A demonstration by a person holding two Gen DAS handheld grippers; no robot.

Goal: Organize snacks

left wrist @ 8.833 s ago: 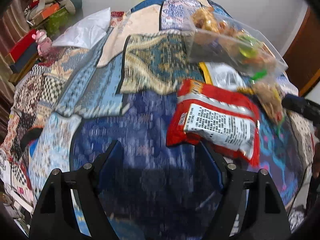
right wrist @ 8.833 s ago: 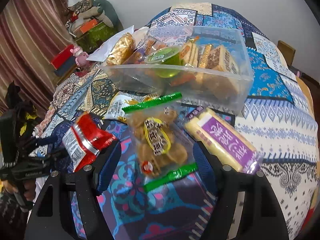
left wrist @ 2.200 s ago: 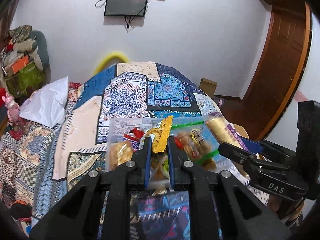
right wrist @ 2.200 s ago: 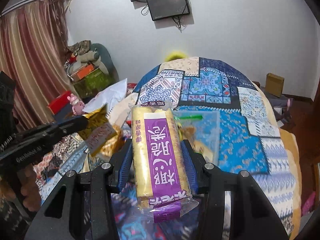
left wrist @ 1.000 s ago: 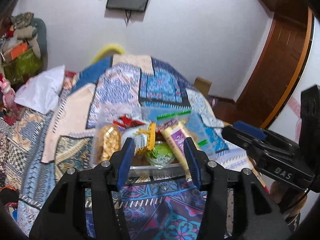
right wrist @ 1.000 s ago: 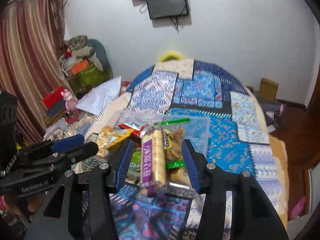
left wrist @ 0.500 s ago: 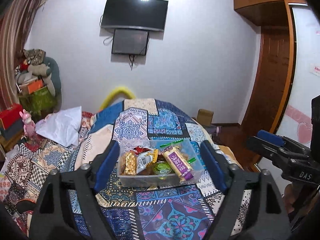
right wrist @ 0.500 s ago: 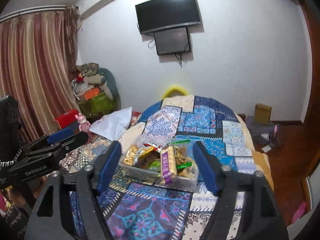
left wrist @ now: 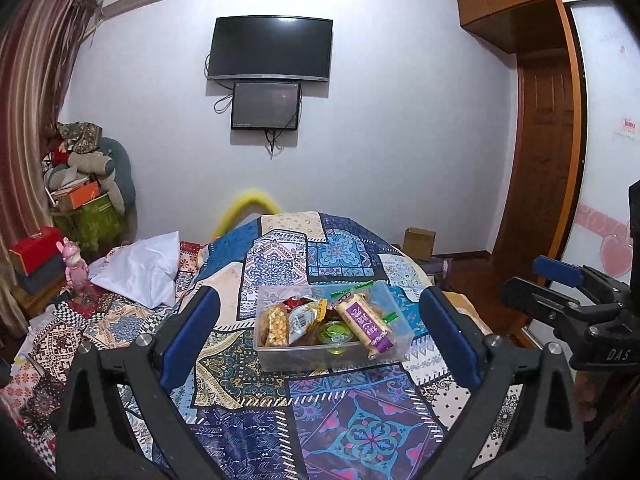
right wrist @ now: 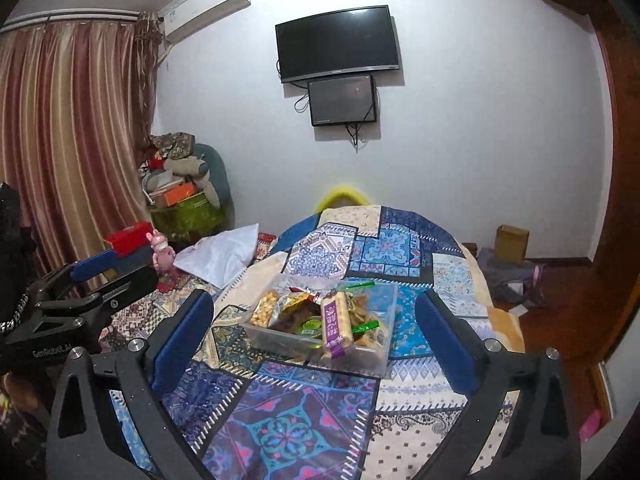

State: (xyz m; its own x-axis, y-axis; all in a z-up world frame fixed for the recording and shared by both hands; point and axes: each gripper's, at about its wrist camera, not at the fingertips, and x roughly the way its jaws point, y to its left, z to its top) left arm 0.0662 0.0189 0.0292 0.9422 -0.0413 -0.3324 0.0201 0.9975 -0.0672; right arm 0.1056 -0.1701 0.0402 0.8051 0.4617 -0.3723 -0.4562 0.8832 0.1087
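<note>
Two grippers held wide apart and empty, both well back from the clear plastic snack box (left wrist: 384,354) on the patchwork quilt (left wrist: 360,428).

Through my left wrist camera, my left gripper (left wrist: 318,340) has its blue-padded fingers (left wrist: 188,338) spread with nothing between them; the box sits on the quilt beyond them, holding a long purple-and-yellow wrapped bar (left wrist: 364,326), a green jelly cup (left wrist: 335,333) and a silver-and-yellow snack packet (left wrist: 304,318), while my right gripper (left wrist: 560,304) shows at the right edge. Through my right wrist camera, my right gripper (right wrist: 316,338) is equally spread and empty; the same box (right wrist: 376,354) lies ahead, the purple bar (right wrist: 335,326) propped on its near wall, and my left gripper (right wrist: 100,276) shows at the left.
</note>
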